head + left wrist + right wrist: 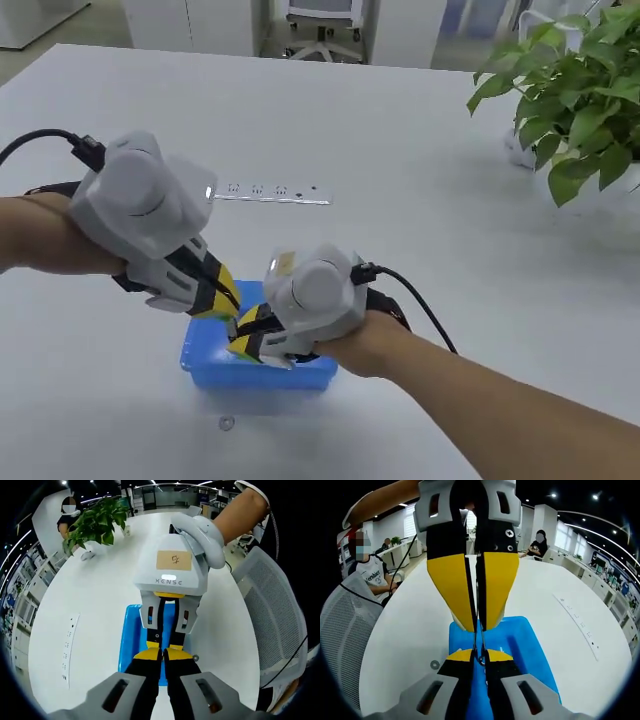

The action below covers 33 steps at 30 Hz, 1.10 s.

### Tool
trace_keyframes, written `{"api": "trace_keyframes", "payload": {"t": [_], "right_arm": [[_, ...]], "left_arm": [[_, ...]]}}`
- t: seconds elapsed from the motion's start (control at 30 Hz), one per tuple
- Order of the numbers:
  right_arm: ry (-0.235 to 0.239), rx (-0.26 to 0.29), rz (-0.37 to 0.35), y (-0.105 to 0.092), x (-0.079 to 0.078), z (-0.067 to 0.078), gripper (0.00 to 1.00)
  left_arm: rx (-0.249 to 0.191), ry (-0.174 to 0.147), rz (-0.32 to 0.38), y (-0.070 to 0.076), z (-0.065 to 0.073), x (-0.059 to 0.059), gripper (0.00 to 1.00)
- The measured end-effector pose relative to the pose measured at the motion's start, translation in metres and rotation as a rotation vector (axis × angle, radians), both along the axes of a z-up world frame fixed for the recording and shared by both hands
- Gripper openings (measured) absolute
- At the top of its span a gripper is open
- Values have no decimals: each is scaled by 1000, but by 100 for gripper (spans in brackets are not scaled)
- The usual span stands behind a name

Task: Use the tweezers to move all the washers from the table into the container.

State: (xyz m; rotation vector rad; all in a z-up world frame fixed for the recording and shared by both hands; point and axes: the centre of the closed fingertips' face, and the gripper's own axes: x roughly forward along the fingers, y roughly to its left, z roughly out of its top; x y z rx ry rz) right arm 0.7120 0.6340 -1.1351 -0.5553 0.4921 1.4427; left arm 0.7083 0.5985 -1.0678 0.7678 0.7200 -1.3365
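While both forearms angle inward, the left gripper [225, 300] and right gripper [245, 340] meet tip to tip above the blue container [205, 365]. The right gripper view shows both jaw pairs pinched on thin tweezers [479, 630]. 1 washer [226, 423] lies on the table beside the container.

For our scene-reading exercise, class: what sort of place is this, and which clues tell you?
Probably an open-plan office: a large white table with a built-in socket strip, a mesh office chair, a potted plant, and more desks under ceiling lights behind.
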Motion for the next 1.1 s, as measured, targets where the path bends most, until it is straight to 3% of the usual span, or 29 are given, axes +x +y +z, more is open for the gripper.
{"api": "trace_keyframes", "payload": {"t": [0.43, 1.1], "right_arm": [[1, 1, 8, -1, 0, -1, 10], [-38, 14, 15, -2, -12, 21, 10]], "left_arm": [[1, 2, -12, -2, 0, 0, 6], [-12, -16, -17, -3, 21, -15, 6]]}}
